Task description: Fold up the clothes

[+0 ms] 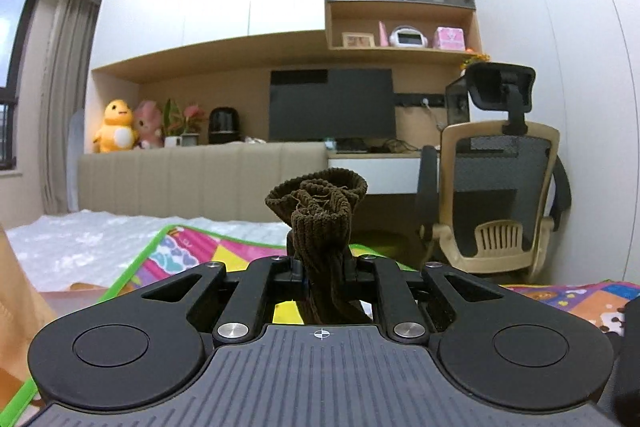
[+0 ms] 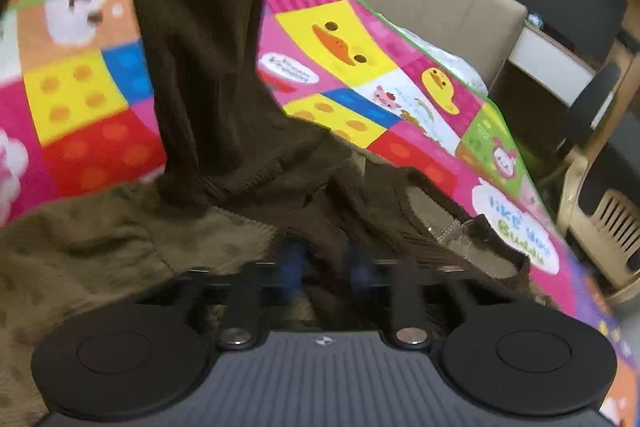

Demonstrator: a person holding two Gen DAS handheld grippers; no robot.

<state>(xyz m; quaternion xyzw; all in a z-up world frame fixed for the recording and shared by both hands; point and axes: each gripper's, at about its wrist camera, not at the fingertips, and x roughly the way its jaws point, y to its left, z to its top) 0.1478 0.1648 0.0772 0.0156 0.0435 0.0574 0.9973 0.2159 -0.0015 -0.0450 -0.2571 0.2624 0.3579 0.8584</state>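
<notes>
My left gripper (image 1: 320, 259) is shut on the ribbed cuff of a dark brown knit sweater (image 1: 318, 211) and holds it up in the air; the cuff end sticks out above the fingers. In the right wrist view the same sweater (image 2: 208, 75) hangs as a long sleeve from the top of the frame down to its bunched body on the colourful play mat (image 2: 344, 43). My right gripper (image 2: 324, 263) is low over the sweater's body, its blurred blue fingertips (image 2: 294, 259) a little apart with brown fabric around them; I cannot tell whether it grips.
The play mat (image 1: 188, 251) lies on a bed with a white cover (image 1: 80, 243) and a beige headboard (image 1: 200, 179). A beige mesh office chair (image 1: 500, 195) stands at the right beside the bed. A desk with a dark monitor (image 1: 330, 105) is behind.
</notes>
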